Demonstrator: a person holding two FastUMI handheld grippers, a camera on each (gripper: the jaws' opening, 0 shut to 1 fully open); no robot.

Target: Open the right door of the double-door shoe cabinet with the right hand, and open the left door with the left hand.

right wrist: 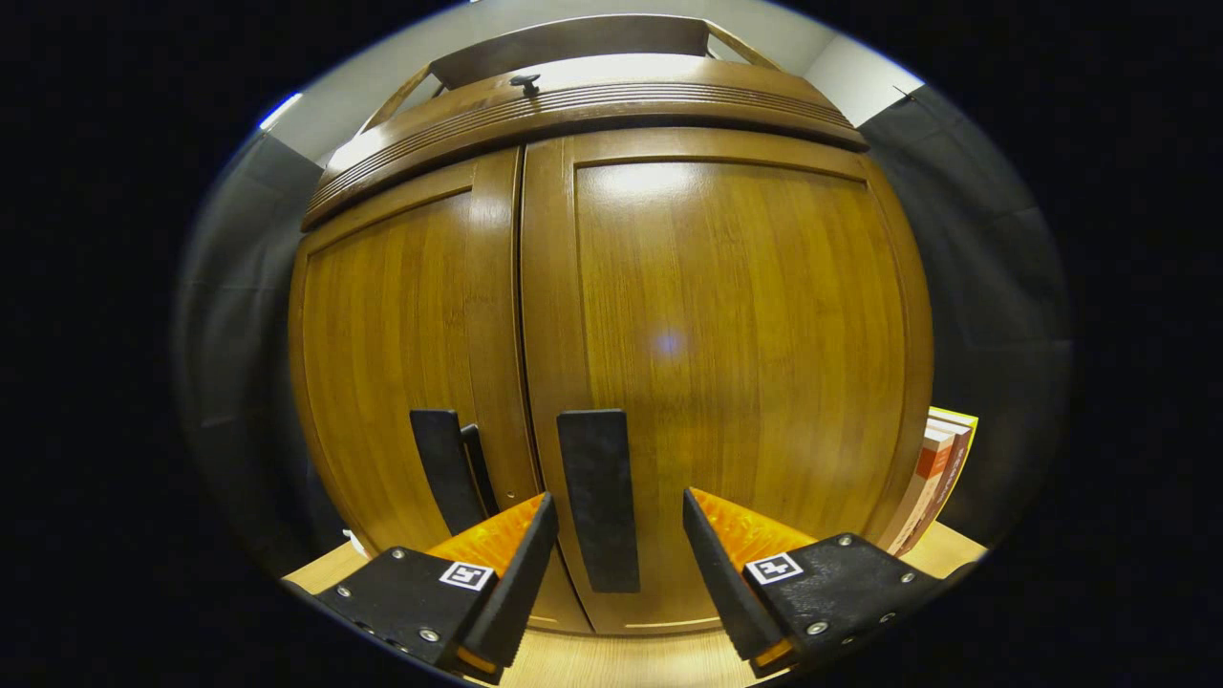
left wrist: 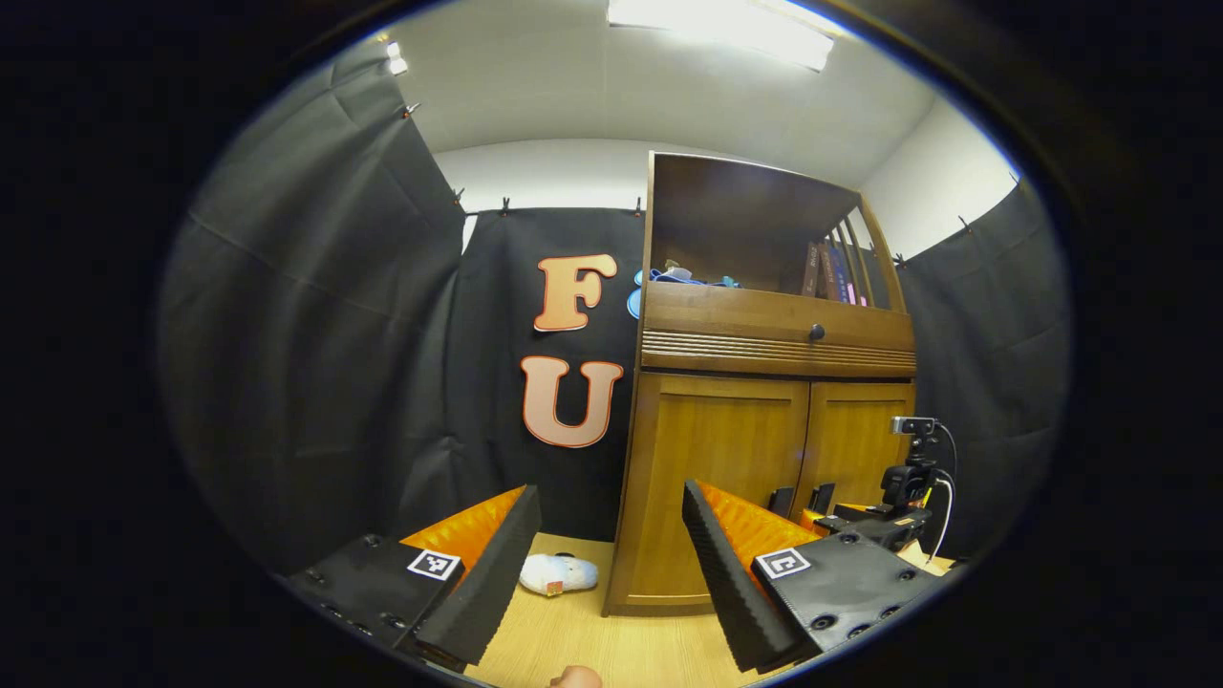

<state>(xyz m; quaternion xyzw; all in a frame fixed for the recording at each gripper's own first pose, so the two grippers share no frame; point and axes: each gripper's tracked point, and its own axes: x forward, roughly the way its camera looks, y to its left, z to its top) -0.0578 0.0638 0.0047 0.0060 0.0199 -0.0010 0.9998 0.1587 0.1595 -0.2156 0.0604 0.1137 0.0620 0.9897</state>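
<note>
Black cloth hangs in soft folds around the booth, and pale wood-grain flooring [left wrist: 573,635] carries the shoe cabinet [left wrist: 764,382] we have to open. Nothing of the task is done yet, as far as we can judge: in both views the two doors sit flush and closed, with just a thin dark seam between them.

In the right gripper view we hold the right gripper [right wrist: 619,535] close in front of the right door [right wrist: 726,363], its jaws apart on either side of the right handle [right wrist: 598,497] but not pressing on it. That handle is a flat, dark, matte vertical bar beside the seam. The left handle [right wrist: 441,468] is its twin on the left door [right wrist: 401,363], just across the seam. So we judge the right-hand grasp to be the step in hand, with the pull and the whole left-door step remaining.

In the left gripper view the left gripper [left wrist: 611,535] hangs well back from the cabinet, jaws wide apart and holding nothing. Farther off we see the right gripper with its cabled camera mount down by the doors.

The doors are warm, glossy framed panels with vertical grain that catches the ceiling light. Above them runs a ribbed moulding and a drawer with a small round dark knob [left wrist: 816,332], then an open shelf with books [left wrist: 831,272]. A white fluffy thing [left wrist: 558,573] lies on the floor beside the cabinet.
</note>
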